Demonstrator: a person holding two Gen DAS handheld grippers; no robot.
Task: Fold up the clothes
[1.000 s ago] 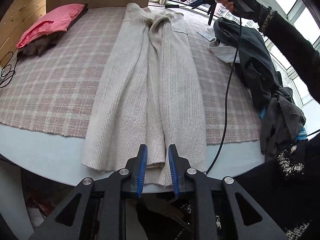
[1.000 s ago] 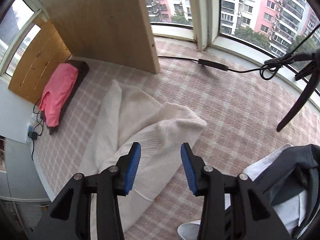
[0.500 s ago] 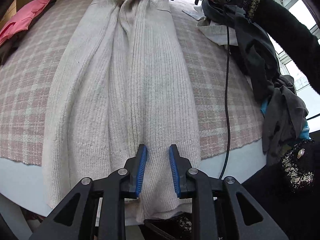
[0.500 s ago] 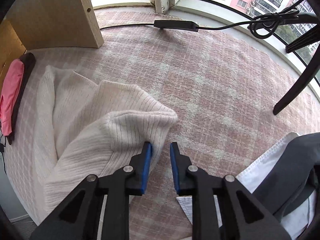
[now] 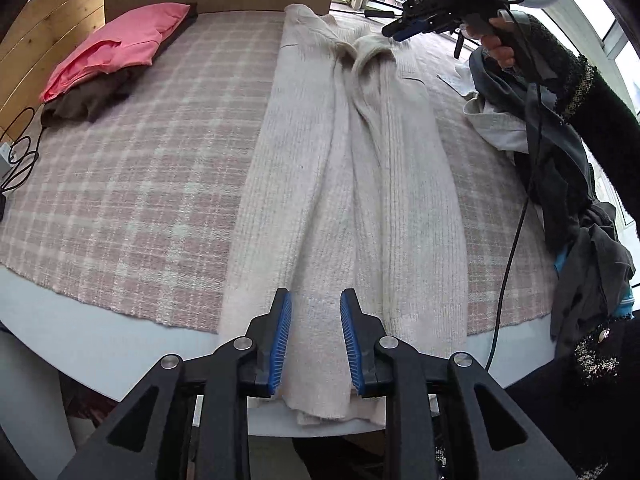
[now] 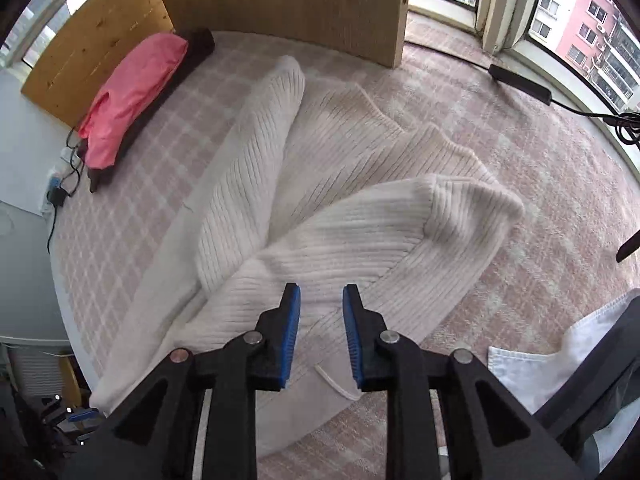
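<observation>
knit (image 5: 352, 184) soft, floppy, I'd pinch hem | left gripper (image 5: 316, 340) jaws apart, maybe touching hem | right gripper (image 6: 320, 332) opening, nothing clamped

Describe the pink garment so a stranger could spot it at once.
Start at the plaid cloth covering the table, then go to its far corner beside the wooden panels. The pink garment lies folded there on a dark brown one. It is the only bright pink thing; the long sweater mid-table is cream.

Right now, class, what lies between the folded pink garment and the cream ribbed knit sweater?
Only bare pink plaid cloth separates the pink garment from the sweater, in both wrist views.
</observation>
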